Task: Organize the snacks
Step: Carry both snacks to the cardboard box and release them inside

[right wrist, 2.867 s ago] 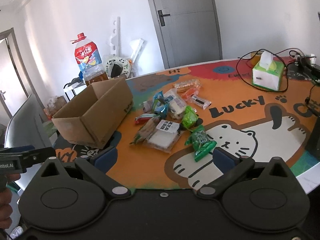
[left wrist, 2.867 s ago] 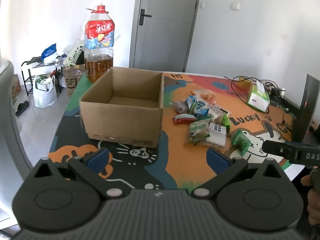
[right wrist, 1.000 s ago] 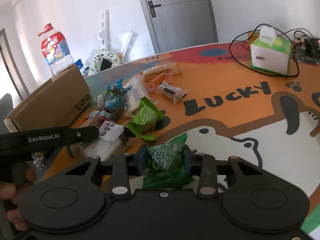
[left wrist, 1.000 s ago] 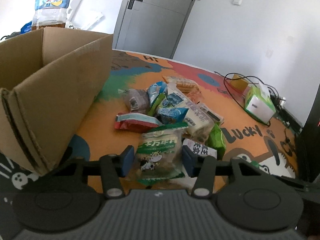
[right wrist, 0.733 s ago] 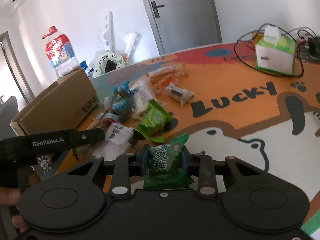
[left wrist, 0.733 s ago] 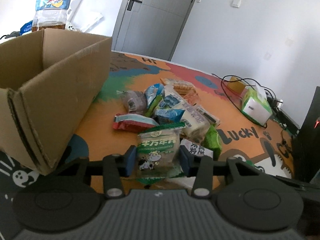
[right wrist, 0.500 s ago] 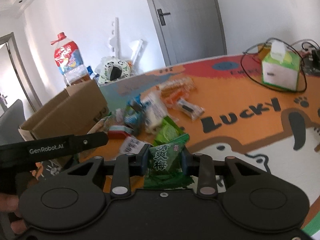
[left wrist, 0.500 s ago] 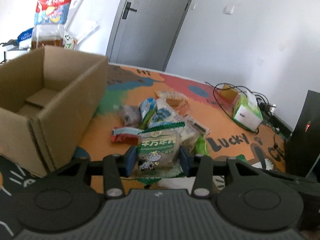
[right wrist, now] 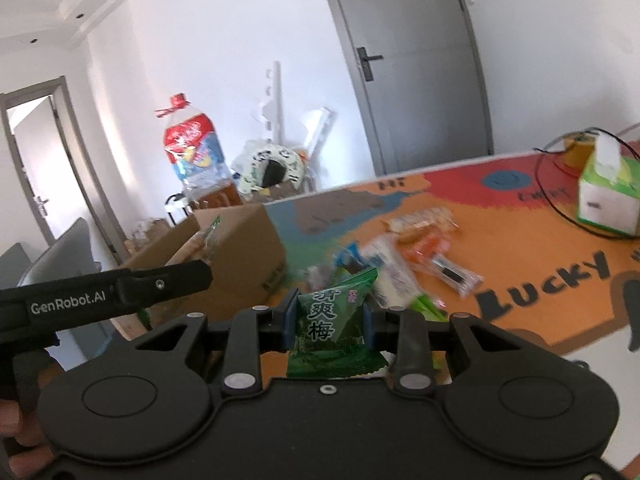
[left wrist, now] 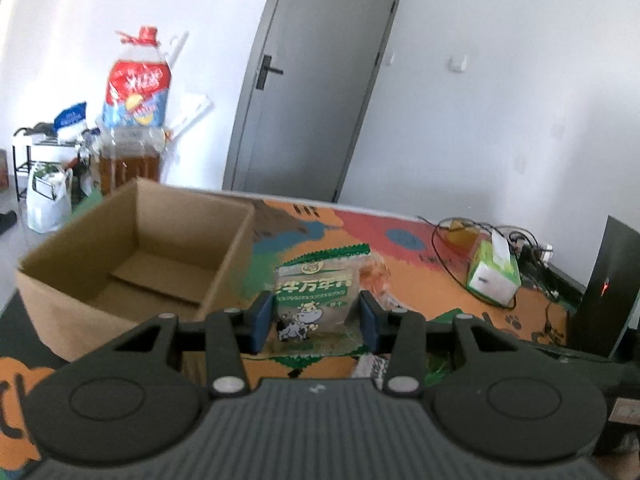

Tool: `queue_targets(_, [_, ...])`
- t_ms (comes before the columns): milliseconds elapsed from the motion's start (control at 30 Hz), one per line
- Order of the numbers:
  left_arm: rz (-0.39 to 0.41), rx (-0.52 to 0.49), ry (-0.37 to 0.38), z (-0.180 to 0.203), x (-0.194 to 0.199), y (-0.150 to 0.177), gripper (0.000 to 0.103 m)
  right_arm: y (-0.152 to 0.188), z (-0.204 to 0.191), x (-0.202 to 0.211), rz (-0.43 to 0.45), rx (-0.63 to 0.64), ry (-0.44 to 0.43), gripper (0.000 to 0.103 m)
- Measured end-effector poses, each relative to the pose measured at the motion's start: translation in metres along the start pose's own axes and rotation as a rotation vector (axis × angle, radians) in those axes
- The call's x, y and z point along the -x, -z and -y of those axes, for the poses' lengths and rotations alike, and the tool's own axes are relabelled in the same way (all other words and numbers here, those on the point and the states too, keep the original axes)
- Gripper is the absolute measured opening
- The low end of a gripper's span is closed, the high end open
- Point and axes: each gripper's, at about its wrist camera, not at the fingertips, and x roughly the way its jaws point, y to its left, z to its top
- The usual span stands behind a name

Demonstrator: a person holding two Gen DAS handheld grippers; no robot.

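Left gripper [left wrist: 316,316] is held level above the worktop [left wrist: 420,240], jaws clamped on a cow-print snack bag [left wrist: 316,300] just right of the open cardboard box [left wrist: 132,256]. Right gripper [right wrist: 330,320] is raised, jaws clamped on a green plum packet [right wrist: 332,328]. Remaining snacks [right wrist: 408,256] are heaped on the cartoon-printed worktop. A tissue box [right wrist: 606,200] is seen at far right; a grey door [left wrist: 308,92] behind.
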Motion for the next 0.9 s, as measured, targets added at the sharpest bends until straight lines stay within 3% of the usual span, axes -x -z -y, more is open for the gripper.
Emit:
queue_targets(500, [0.041, -0.009, -0.121, -0.04, 0.03, -0.021, 0.044, -0.013, -0.054, -0.006, 0.031, 0.051, -0.069, 0.032])
queue_targets(900, [0.03, 0.064, -0.183, -0.098, 0.023, -0.033, 0.045, -0.012, -0.092, -0.028, 0.003, 0.086, -0.1, 0.032])
